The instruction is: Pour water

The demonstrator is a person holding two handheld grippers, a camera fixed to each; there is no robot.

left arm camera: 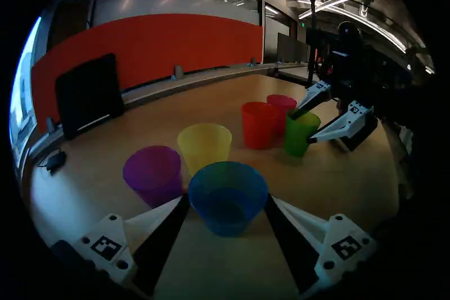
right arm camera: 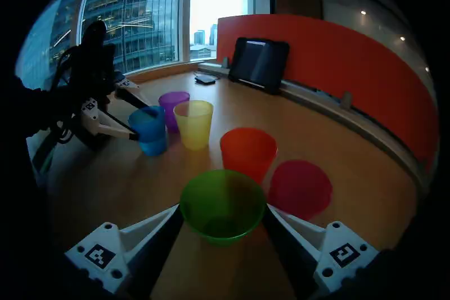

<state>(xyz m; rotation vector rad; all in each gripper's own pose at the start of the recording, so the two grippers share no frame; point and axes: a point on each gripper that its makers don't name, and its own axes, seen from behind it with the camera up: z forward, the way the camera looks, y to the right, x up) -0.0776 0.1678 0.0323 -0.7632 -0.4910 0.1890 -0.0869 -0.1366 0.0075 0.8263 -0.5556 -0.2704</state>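
Note:
A blue cup (left arm camera: 228,213) stands between the fingers of my left gripper (left arm camera: 226,197), which is shut on its sides. The right gripper view shows the same pair farther off: blue cup (right arm camera: 149,131), left gripper (right arm camera: 142,124). My right gripper (right arm camera: 222,210) is shut on a green cup (right arm camera: 223,224). From the left gripper view, that green cup (left arm camera: 300,134) and right gripper (left arm camera: 301,126) are at the far right. Both cups look darker near the bottom; I cannot tell whether that is water. Both seem to rest on the wooden table (left arm camera: 185,100).
Between the held cups stand a purple cup (left arm camera: 153,173), a yellow cup (left arm camera: 204,145), an orange-red cup (left arm camera: 260,124) and a magenta cup (left arm camera: 281,106). A black screen (left arm camera: 87,94) leans against the orange partition (left arm camera: 169,41). A small black device (left arm camera: 54,160) lies near it.

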